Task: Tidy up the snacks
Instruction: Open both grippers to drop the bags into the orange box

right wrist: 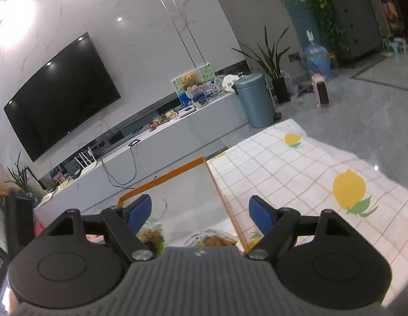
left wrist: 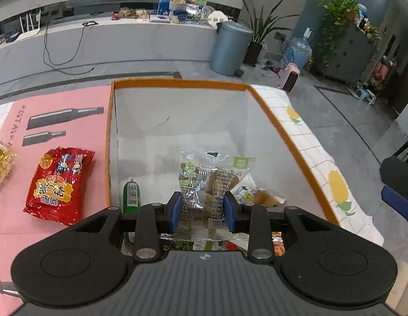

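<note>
**A:** Holding that clear snack bag (left wrist: 204,184) over the box (left wrist: 177,83), right? The left gripper (left wrist: 203,212) has its blue pads clamped on the crinkly plastic, bag standing up between them, so I'd guess it's about to get dropped in with the rest.

**B:** Yeah, looks that way. The box is cardboard with an orange rim and plain grey walls, and a green bottle (left wrist: 131,193) and another small wrapped snack (left wrist: 259,197) sit on its floor already. The shiny red packet (left wrist: 60,184) is outside on the pink mat (left wrist: 72,97), probably next.

**A:** And the right gripper (right wrist: 201,214)?

**B:** Jaws wide apart, nothing between them, hovering at the box's edge by the lemon-print tablecloth (right wrist: 309,173).
</note>
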`<action>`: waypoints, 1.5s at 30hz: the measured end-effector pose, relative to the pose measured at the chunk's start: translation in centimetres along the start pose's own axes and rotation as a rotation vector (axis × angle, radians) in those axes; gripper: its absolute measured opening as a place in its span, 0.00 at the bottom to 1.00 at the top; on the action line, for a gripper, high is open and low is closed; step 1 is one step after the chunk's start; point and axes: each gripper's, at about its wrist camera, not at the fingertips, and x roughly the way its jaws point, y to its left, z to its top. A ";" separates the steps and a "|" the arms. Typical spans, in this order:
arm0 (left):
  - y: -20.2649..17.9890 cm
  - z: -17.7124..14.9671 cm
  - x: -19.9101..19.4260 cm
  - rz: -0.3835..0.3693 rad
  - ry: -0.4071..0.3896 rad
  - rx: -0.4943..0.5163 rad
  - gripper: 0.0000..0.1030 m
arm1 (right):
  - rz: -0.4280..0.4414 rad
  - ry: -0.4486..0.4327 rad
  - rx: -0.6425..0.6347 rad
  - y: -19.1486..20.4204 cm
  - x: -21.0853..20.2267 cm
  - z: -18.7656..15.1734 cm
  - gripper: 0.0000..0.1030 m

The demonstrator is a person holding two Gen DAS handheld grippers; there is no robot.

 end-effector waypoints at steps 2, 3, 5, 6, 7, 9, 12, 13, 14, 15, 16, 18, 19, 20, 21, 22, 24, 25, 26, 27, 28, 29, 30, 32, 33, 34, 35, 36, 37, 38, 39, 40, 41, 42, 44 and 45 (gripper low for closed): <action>0.0 -0.3 0.4 -0.002 0.014 0.002 0.36 | -0.009 0.011 -0.013 0.2 0.4 0.0 0.77; -0.1 -0.2 0.6 -0.003 0.022 0.004 0.37 | -0.016 0.009 -0.019 0.3 0.4 0.0 0.77; -0.2 -0.3 0.7 0.009 0.034 0.016 0.43 | -0.019 0.009 -0.022 0.3 0.4 0.0 0.77; -0.3 -0.3 0.6 0.024 0.021 0.029 0.47 | -0.017 0.011 -0.020 0.3 0.4 0.0 0.77; -0.5 -0.4 0.3 0.023 0.001 0.055 0.60 | -0.017 0.012 -0.018 0.1 0.4 0.0 0.77; -1.0 -0.5 -0.5 0.040 -0.025 0.096 0.79 | -0.026 0.010 -0.009 -0.1 0.4 0.0 0.77; -1.2 -0.9 -2.1 0.038 -0.049 0.112 0.79 | -0.029 0.007 0.003 -0.2 0.5 0.1 0.77; -1.1 -0.9 -2.6 0.029 -0.051 0.105 0.79 | -0.026 0.007 0.003 -0.1 0.5 0.0 0.77; -1.0 -1.0 -3.2 0.024 -0.053 0.091 0.79 | -0.025 0.008 -0.001 0.1 0.5 -0.1 0.77; -0.9 -0.8 -3.6 0.022 -0.055 0.078 0.79 | -0.025 0.009 -0.008 0.2 0.5 -0.1 0.77; -0.8 -0.9 -4.2 0.018 -0.059 0.066 0.79 | -0.029 0.004 -0.015 0.3 0.6 -0.2 0.77; -0.5 -1.1 -5.1 0.009 -0.068 0.055 0.79 | -0.035 -0.010 -0.024 0.5 0.5 -0.2 0.77; -0.3 -1.1 -5.6 0.006 -0.071 0.050 0.79 | -0.033 -0.014 -0.028 0.5 0.4 -0.2 0.77; 0.0 -1.0 -6.1 0.004 -0.072 0.048 0.79 | -0.028 -0.019 -0.035 0.7 0.4 -0.2 0.77; 0.2 -1.0 -6.5 0.002 -0.076 0.044 0.79 | -0.024 -0.022 -0.042 0.8 0.4 -0.3 0.77; 0.4 -1.1 -7.0 0.000 -0.081 0.040 0.79 | -0.021 -0.025 -0.050 0.9 0.4 -0.3 0.77; 0.9 -1.2 -8.0 0.013 -0.089 0.026 0.79 | -0.023 -0.029 -0.067 1.3 0.5 -0.5 0.77; 1.1 -1.2 -8.6 0.020 -0.098 0.015 0.79 | -0.025 -0.031 -0.074 1.5 0.6 -0.6 0.77; 1.4 -1.3 -9.2 0.020 -0.108 0.005 0.79 | -0.023 -0.034 -0.080 1.8 0.6 -0.7 0.77; 1.8 -1.4 -9.7 0.012 -0.115 -0.004 0.79 | -0.016 -0.039 -0.085 2.0 0.7 -0.9 0.77; 2.1 -1.5 -10.2 0.005 -0.118 -0.013 0.79 | -0.008 -0.046 -0.090 2.3 0.6 -1.0 0.77; 2.6 -1.7 -10.9 -0.004 -0.119 -0.027 0.79 | 0.002 -0.054 -0.096 2.5 0.6 -1.1 0.77; 3.1 -1.9 -11.4 -0.010 -0.119 -0.039 0.79 | 0.012 -0.067 -0.107 2.9 0.4 -1.3 0.77; 4.1 -2.4 -12.5 -0.016 -0.126 -0.063 0.79 | 0.035 -0.098 -0.147 3.9 0.1 -1.9 0.77; 4.6 -2.6 -13.0 -0.013 -0.132 -0.068 0.79 | 0.046 -0.111 -0.178 4.5 -0.1 -2.2 0.76; 5.0 -2.9 -13.6 -0.006 -0.138 -0.073 0.79 | 0.058 -0.128 -0.216 5.1 -0.3 -2.6 0.75; 5.4 -3.2 -14.0 0.001 -0.142 -0.075 0.79 | 0.076 -0.153 -0.255 5.8 -0.5 -3.1 0.74; 5.8 -3.3 -14.4 0.008 -0.145 -0.076 0.79 | 0.099 -0.170 -0.279 6.3 -0.8 -3.5 0.74; 6.2 -3.5 -14.7 0.012 -0.146 -0.075 0.79 | 0.125 -0.181 -0.291 6.7 -0.9 -3.9 0.73; 6.7 -3.8 -15.1 0.017 -0.149 -0.074 0.79 | 0.144 -0.187 -0.298 7.0 -1.0 -4.2 0.73; 7.0 -4.0 -15.4 0.024 -0.155 -0.071 0.79 | 0.152 -0.189 -0.306 7.4 -1.0 -4.5 0.72; 7.2 -4.3 -15.8 0.036 -0.166 -0.064 0.78 | 0.151 -0.188 -0.323 7.8 -0.8 -4.8 0.71; 7.5 -4.6 -16.1 0.060 -0.182 -0.053 0.77 | 0.145 -0.189 -0.341 8.1 -0.7 -5.0 0.68; 7.9 -4.9 -16.6 0.081 -0.193 -0.044 0.77 | 0.136 -0.190 -0.360 8.4 -0.5 -5.4 0.68; 8.6 -5.5 -17.1 0.108 -0.202 -0.036 0.76 | 0.134 -0.196 -0.393 9.0 -0.4 -5.9 0.66; 9.1 -5.9 -17.5 0.111 -0.203 -0.039 0.76 | 0.141 -0.198 -0.403 9.4 -0.4 -6.2 0.66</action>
